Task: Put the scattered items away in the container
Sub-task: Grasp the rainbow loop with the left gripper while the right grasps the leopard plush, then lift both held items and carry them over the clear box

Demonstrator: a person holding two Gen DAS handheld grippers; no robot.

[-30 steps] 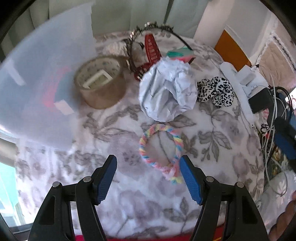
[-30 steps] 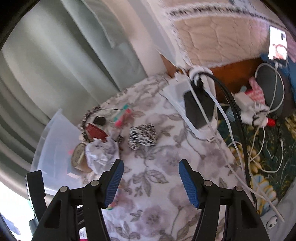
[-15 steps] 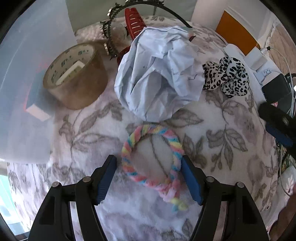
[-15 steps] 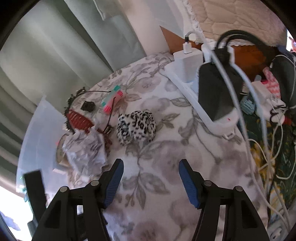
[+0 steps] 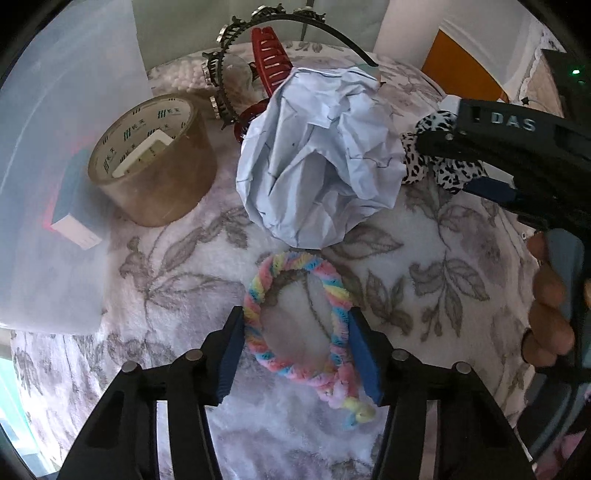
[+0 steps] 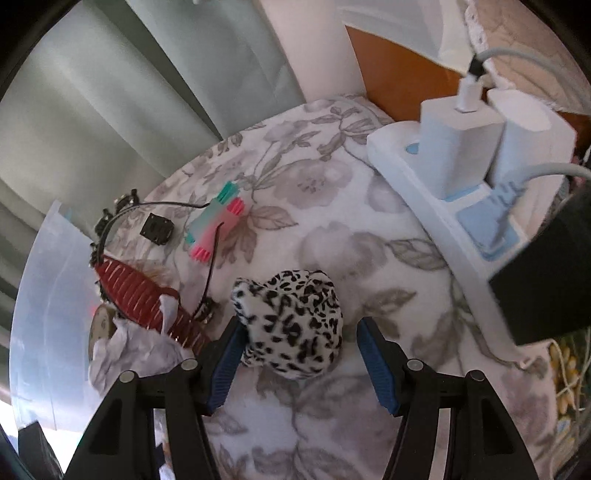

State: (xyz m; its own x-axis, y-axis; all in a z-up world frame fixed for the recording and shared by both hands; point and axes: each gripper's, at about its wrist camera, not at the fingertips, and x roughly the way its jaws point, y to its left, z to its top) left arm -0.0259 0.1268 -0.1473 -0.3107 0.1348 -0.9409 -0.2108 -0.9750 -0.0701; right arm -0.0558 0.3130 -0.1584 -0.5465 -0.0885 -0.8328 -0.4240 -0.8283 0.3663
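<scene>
The pastel rainbow hair tie (image 5: 295, 317) lies flat on the floral fleece cover (image 5: 424, 266) at lower centre of the left wrist view, ringed between the two blue pads of the left gripper (image 5: 297, 356); the jaws stand wide, one pad at each outer side of the loop, very close or just touching, not pressing it in; just above it sits a crumpled ball of white paper (image 5: 321, 158), with a roll of brown packing tape (image 5: 155, 158) to its left, upright on its flat side, and the translucent plastic container (image 5: 55, 147) filling the left of the frame; behind the paper lie a red claw clip (image 5: 271, 59) and a black jewelled headband (image 5: 280, 22); in the right wrist view the leopard-print scrunchie (image 6: 291, 325) rests at lower centre, between the parted pads of the right gripper (image 6: 297, 363), its left side against the left pad, the right pad apart from it; a white power strip (image 6: 436, 206) with plugged chargers runs along the upper right.
</scene>
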